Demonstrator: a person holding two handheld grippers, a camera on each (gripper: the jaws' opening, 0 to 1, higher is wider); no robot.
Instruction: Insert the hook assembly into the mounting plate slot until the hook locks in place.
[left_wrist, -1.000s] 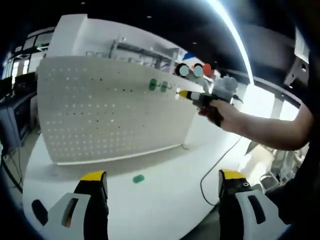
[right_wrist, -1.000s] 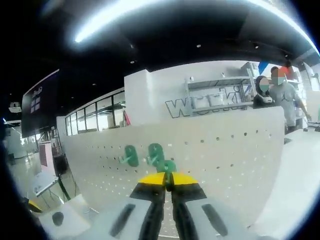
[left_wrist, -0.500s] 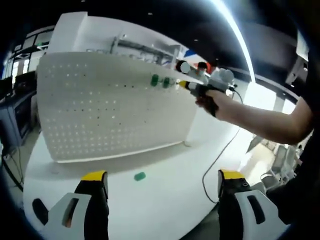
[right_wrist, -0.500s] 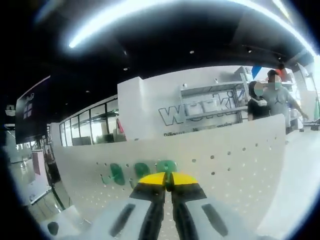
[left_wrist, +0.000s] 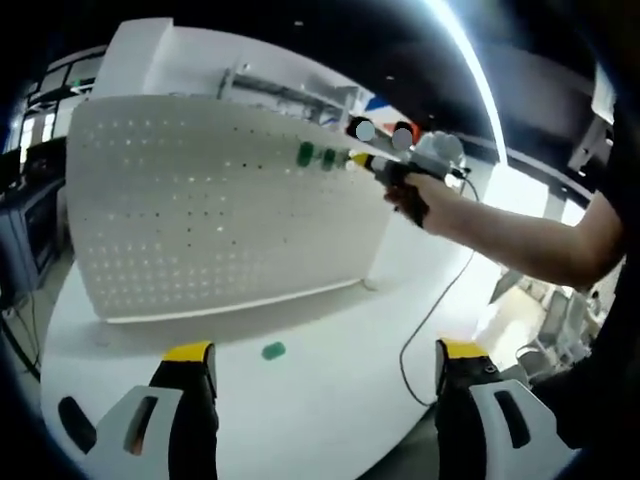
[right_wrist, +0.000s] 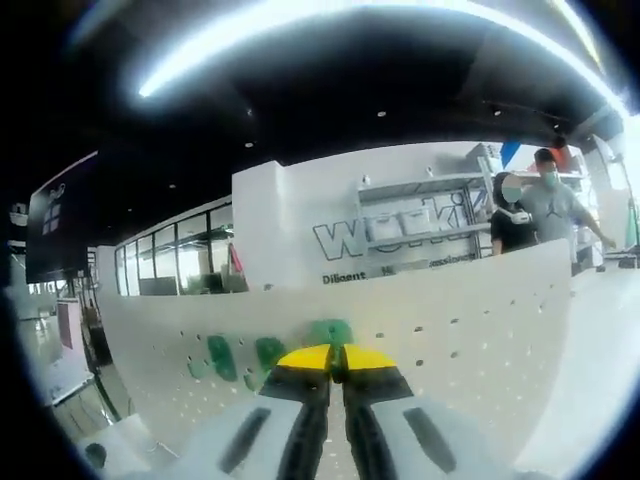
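Rising from the bottom of the left gripper view, the left tool (left_wrist: 320, 375) stands with its two yellow-tipped jaws wide apart and nothing between them, held over the near edge of a white table (left_wrist: 330, 400). Just beyond the jaws, a small green hook piece (left_wrist: 272, 351) lies loose on the table top, in front of the foot of the upright white pegboard mounting plate (left_wrist: 200, 210). A dark cable (left_wrist: 425, 325) trails across the table toward the right. Farther back, a person's hand (left_wrist: 415, 200) with a bare forearm reaches in from the right, holding the right tool up against the upper right part of the mounting plate. Two green hooks (left_wrist: 316, 155) already sit side by side on the plate, just left of that tool's tip. In the right gripper view, the right tool (right_wrist: 335, 358) has its yellow-tipped jaws pressed together on a green hook assembly (right_wrist: 330, 332), which shows just above the tips and sits right at the plate's face near its top edge; whether it has entered a slot cannot be told. The two mounted hooks (right_wrist: 245, 355) lie to its left on the plate. Beyond the plate's top edge stand a white wall with grey lettering (right_wrist: 390, 230) and two people (right_wrist: 540, 200) at the far right.
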